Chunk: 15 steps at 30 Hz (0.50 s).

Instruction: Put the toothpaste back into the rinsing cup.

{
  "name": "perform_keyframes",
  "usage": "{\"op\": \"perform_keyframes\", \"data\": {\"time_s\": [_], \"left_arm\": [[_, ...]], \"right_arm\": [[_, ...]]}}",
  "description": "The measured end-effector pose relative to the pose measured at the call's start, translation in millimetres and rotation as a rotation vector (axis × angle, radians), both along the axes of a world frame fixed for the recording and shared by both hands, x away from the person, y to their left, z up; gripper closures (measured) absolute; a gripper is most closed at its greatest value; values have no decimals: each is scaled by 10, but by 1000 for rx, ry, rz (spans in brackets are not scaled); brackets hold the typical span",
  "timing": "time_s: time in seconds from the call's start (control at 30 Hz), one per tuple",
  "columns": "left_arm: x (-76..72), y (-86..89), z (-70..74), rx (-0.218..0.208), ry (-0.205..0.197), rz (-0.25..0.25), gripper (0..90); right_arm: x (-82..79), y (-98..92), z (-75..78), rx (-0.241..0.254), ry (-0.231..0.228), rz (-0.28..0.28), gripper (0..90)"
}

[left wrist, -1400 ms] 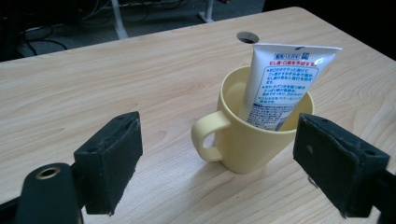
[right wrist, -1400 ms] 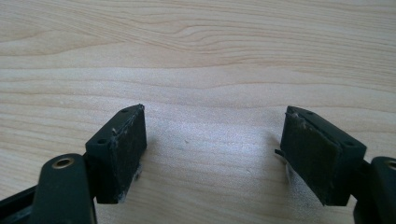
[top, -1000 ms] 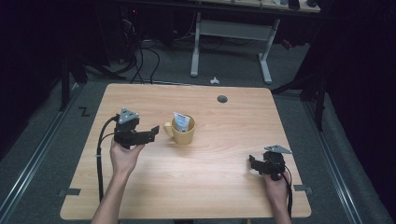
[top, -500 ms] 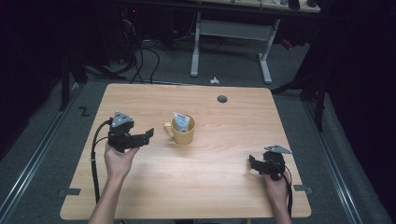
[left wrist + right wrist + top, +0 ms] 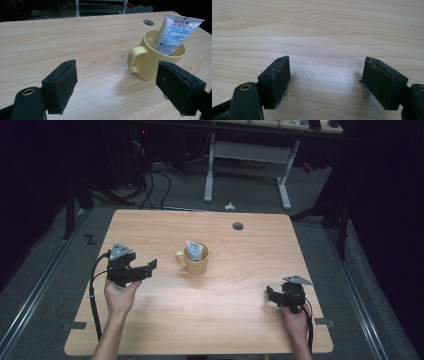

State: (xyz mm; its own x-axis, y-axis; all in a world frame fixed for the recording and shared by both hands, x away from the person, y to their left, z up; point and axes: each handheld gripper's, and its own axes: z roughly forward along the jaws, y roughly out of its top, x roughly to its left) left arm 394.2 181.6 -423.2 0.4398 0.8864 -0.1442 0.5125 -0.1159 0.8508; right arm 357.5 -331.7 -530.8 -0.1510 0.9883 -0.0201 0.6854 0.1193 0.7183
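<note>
yellow mug (image 5: 195,261) — tube (image 5: 193,251) inside, left gripper (image 5: 150,266) near

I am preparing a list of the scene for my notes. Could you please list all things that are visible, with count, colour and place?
Light wooden table: 1, pale wood, centre of the high view.
Round cable hole: 1, dark grey, in the table near its far edge.
Yellow ceramic mug with handle: 1, yellow, upright on the table middle, handle toward the person's left.
White plastic tube with blue print: 1, white and blue, standing tilted inside the mug.
White-legged desk frame: 1, white, on the floor beyond the table.
Black cables: several, black, on the floor far left.
Left gripper: 1, black, open, left of the mug, apart from it.
Right gripper: 1, black, open, near right table edge.
</note>
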Motion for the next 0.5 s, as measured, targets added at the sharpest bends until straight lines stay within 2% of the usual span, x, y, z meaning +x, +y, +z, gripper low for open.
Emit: {"op": "perform_keyframes", "data": {"time_s": [0.5], "left_arm": [[-64,127,-30,-10,2,27,182]], "right_arm": [[0,0,0,0,0,0,228]]}}
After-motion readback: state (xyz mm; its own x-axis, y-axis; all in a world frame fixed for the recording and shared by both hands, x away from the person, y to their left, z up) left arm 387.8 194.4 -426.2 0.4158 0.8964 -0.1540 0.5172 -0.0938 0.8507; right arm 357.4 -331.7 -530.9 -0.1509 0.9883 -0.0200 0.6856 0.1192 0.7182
